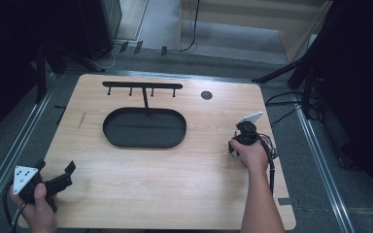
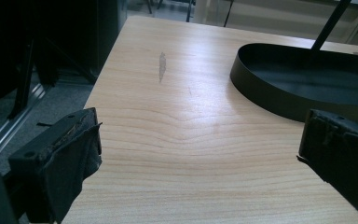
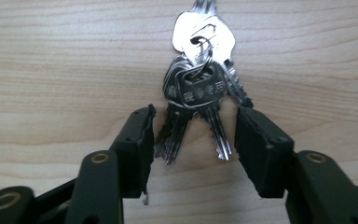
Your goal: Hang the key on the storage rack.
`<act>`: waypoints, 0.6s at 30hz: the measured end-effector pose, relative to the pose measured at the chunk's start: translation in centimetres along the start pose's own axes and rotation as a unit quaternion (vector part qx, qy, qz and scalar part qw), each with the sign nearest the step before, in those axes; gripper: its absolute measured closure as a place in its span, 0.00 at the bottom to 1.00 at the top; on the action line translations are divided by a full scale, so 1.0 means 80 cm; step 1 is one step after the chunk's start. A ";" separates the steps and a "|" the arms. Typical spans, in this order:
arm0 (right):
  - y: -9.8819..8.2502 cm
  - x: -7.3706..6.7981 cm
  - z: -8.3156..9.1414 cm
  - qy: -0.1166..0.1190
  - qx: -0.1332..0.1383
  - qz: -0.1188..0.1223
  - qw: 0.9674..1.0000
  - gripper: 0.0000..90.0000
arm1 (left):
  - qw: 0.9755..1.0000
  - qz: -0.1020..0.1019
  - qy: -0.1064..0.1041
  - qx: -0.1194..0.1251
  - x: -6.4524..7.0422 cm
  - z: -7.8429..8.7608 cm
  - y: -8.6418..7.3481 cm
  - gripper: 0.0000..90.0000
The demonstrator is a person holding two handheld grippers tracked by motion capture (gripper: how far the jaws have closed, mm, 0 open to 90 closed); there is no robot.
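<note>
A bunch of silver keys (image 3: 198,84) on a ring lies flat on the wooden table (image 1: 175,179). My right gripper (image 3: 195,116) points straight down over it, jaws partly apart, with the key blades between the two pads. The left pad's edge sits right by the blade tips; I see no firm squeeze. From above, the right gripper (image 1: 243,133) is at the table's right side, held in a hand, and it hides the keys. My left gripper (image 1: 67,175) rests near the front left corner with its jaws wide apart and nothing between them; its gap (image 2: 203,126) frames bare wood.
A black oval tray (image 1: 111,138) stands at the middle back, its rim (image 2: 270,100) ahead and right of the left gripper. A thin post rises from it to a black bar with several hooks (image 1: 142,85). A round cable hole (image 1: 206,95) lies behind.
</note>
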State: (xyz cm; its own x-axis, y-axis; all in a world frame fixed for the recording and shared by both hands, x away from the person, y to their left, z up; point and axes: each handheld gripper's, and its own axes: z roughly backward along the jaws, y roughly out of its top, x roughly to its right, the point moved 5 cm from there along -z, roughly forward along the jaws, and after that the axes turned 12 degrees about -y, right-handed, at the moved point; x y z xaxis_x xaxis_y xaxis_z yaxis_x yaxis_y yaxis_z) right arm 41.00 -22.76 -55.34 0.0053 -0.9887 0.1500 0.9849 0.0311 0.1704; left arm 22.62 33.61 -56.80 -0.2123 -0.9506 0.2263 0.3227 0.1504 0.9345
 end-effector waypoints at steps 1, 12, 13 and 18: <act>0.000 0.000 0.000 0.001 0.001 -0.006 1.000 0.58 | 1.000 0.000 0.000 0.001 0.000 0.000 0.000 0.00; -0.002 -0.013 0.003 0.015 0.003 0.010 1.000 0.85 | 1.000 0.002 -0.001 0.001 0.000 0.000 0.000 0.00; -0.002 -0.014 0.004 0.012 0.006 0.013 1.000 0.88 | 1.000 0.002 -0.001 0.001 0.000 0.000 0.000 0.00; -0.003 -0.022 0.006 0.005 0.016 0.046 0.999 0.94 | 1.000 0.002 -0.002 0.000 -0.001 0.000 0.000 0.00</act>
State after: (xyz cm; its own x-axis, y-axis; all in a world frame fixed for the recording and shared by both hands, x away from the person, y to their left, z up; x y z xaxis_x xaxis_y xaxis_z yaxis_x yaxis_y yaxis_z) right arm 40.65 -21.00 -55.22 0.0981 -0.9829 0.1560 0.9741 0.1269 0.1871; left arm 22.63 33.68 -56.82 -0.2152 -0.9487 0.2318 0.3245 0.1544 0.9332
